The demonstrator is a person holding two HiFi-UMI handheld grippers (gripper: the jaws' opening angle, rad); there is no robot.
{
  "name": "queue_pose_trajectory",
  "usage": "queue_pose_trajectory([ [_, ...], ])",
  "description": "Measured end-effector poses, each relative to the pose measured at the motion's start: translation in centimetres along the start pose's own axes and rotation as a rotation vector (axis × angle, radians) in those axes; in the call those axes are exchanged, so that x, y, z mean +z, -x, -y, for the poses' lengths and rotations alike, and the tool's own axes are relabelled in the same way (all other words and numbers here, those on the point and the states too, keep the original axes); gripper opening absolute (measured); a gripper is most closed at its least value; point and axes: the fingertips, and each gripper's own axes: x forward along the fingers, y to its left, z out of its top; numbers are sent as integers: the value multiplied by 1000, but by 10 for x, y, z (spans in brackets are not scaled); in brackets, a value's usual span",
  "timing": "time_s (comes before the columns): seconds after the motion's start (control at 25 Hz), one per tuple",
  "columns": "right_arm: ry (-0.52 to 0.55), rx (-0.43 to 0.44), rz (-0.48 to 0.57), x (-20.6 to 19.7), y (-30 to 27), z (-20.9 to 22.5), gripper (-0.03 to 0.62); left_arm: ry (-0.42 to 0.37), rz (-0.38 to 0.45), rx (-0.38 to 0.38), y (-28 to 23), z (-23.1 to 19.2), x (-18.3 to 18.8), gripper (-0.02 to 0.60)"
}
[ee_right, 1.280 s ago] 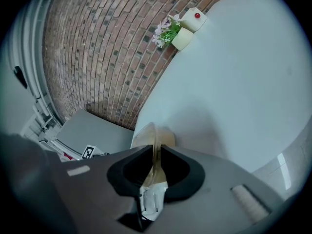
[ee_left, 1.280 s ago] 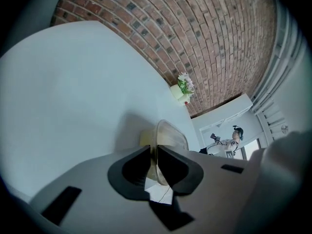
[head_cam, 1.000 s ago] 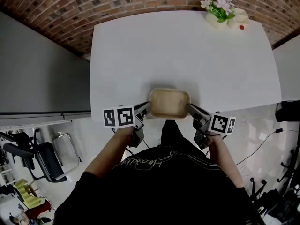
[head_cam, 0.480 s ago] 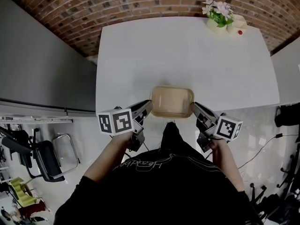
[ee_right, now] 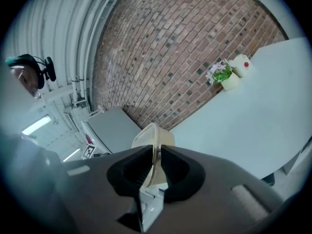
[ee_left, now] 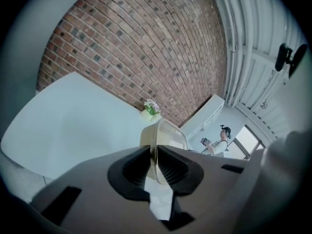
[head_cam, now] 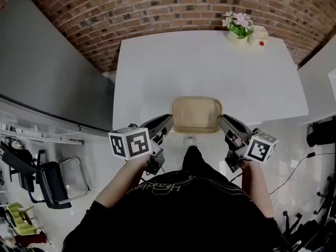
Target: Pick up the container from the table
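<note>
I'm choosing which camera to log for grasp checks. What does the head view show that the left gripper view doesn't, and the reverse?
Only the head view: both at once, the left hand-held gripper and the right hand-held gripper on opposite ends of the container, plus a chair on the floor. Only the left gripper view: its jaws pinching the container's thin rim, and a person standing in the background. Both: the container, the white table, the flower pot and the brick wall.

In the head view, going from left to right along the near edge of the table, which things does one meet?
left gripper → container → right gripper
</note>
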Motion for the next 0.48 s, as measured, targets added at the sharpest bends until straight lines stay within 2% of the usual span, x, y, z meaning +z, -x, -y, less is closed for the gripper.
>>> queue_pose_trajectory([
  [0.48,108,100,161,32,39,-71,55,-133,114,-83,41,64,20,51],
])
